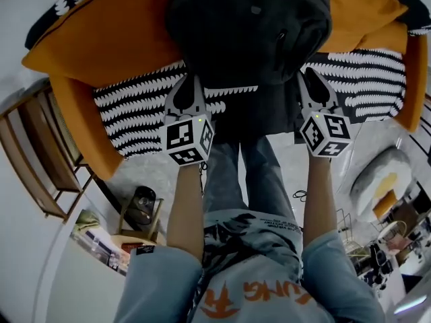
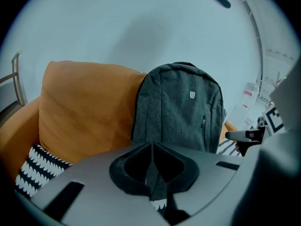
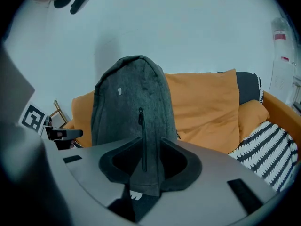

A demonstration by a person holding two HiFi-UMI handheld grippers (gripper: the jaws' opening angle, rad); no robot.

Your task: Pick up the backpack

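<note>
Fingers (image 2: 134, 166) of left gripper (image 2: 153, 146) clenched, empty; fingers (image 3: 178, 166) of right gripper (image 3: 151, 139) parted, nothing pinched. Backpack (image 1: 249, 25) stood upright on sofa (image 1: 135, 113), leant against orange cushion (image 1: 108, 39), just far of both grippers, flanked by them; neither judged nearer.

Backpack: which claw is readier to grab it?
Probably right. The right claw is open, with the backpack showing between its jaws. The left claw is shut and must open first.

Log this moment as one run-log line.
phase: pre-grasp | backpack: upright on sofa, ungripped | left gripper: shut | right gripper: open
</note>
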